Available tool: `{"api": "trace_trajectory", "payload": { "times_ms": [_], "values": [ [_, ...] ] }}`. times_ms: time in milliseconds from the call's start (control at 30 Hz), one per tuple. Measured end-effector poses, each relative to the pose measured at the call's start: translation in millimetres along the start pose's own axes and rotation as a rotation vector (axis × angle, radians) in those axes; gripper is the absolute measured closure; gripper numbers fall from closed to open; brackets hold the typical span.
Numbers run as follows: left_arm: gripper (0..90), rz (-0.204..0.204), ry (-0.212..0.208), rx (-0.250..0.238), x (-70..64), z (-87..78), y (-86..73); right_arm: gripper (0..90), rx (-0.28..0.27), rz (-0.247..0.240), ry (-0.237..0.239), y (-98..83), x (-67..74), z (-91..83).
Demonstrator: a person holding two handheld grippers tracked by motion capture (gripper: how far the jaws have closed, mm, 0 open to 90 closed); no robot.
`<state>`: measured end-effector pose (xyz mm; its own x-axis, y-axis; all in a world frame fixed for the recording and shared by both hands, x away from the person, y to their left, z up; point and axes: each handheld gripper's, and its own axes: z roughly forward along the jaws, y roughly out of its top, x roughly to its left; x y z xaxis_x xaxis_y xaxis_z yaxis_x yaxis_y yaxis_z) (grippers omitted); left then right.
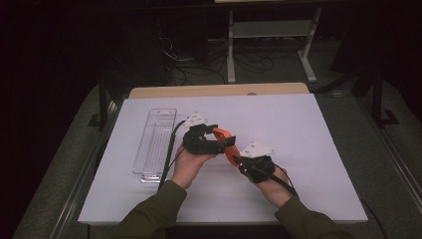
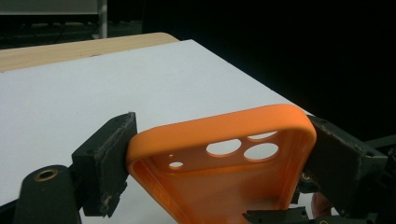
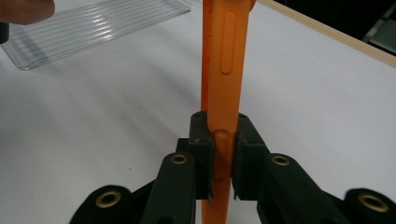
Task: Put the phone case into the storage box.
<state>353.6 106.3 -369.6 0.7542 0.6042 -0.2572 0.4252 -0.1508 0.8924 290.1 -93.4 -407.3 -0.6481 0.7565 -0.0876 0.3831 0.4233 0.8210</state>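
The desk (image 1: 308,129) has a white top, and a strip of pale wood (image 1: 219,90) shows along its far edge. It stands on a grey floor (image 1: 398,164) in a dim room whose far side falls into black. Behind the desk a white metal frame (image 1: 271,30) with two legs rests on the floor, with dark cables (image 1: 199,64) tangled loosely around its feet. Light falls mainly on the desk top.

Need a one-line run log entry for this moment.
left tongs: shut across orange phone case | right tongs: shut on its edge | case: lifted off white table | clear tray: left, untouched
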Motion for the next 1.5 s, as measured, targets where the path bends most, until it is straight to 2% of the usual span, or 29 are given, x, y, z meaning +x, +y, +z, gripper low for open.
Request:
{"api": "trace_trajectory", "payload": {
  "times_ms": [133, 233, 300, 567, 733, 833, 867, 900, 1000, 1167, 1233, 1300, 1367, 1500],
  "values": [
    [15.4, 0.005, 0.003, -0.004, -0.4, -0.5, 1.0, 76.7, -0.003, 0.005, 0.007, 0.2, -0.4, -0.1],
    [15.4, -0.001, 0.01, -0.007, -0.2, -2.2, 2.4, 68.2, 0.001, 0.026, 0.021, 0.3, -2.3, -0.1],
    [15.5, -0.01, 0.009, -0.014, 0.3, -3.0, 3.1, 65.7, 0.003, 0.026, 0.027, 0.2, -5.2, -0.8],
    [15.5, -0.001, 0.026, -0.023, 4.6, -8.2, 6.5, 49.1, -0.015, 0.047, 0.091, -0.3, -13.1, -4.1],
    [15.5, 0.004, 0.03, -0.026, 7.1, -10.2, 7.8, 40.3, -0.024, 0.077, 0.137, -1.6, -19.8, -7.8],
    [15.5, -0.004, 0.031, -0.031, 7.3, -10.0, 7.8, 36.6, -0.023, 0.078, 0.146, -2.7, -22.7, -9.3],
    [15.5, -0.002, 0.031, -0.029, 7.4, -10.1, 7.8, 35.4, -0.032, 0.058, 0.143, -3.0, -24.9, -9.2],
    [15.5, -0.002, 0.031, -0.029, 7.4, -10.0, 7.8, 34.1, -0.022, 0.075, 0.151, -3.4, -24.4, -10.3],
    [15.5, 0.001, 0.029, -0.025, 7.5, -9.9, 7.8, 28.8, -0.021, 0.072, 0.159, -4.4, -27.3, -10.3],
    [15.6, 0.007, 0.027, -0.023, 7.4, -10.0, 7.7, 12.9, -0.041, 0.065, 0.191, -6.7, -30.3, -9.9],
    [15.5, 0.006, 0.027, -0.025, 7.6, -10.1, 7.9, 10.4, -0.053, 0.067, 0.206, -8.3, -30.8, -8.6],
    [15.6, 0.005, 0.028, -0.026, 7.4, -10.2, 8.0, 1.2, -0.04, 0.053, 0.226, -10.7, -31.9, -6.6],
    [15.6, 0.004, 0.027, -0.027, 7.4, -10.2, 8.1, 0.0, -0.016, 0.053, 0.241, -13.0, -33.3, -4.8],
    [15.6, 0.006, 0.025, -0.024, 7.0, -11.0, 8.6, 0.0, -0.032, 0.068, 0.222, -15.8, -38.9, -5.3]
  ]
}}
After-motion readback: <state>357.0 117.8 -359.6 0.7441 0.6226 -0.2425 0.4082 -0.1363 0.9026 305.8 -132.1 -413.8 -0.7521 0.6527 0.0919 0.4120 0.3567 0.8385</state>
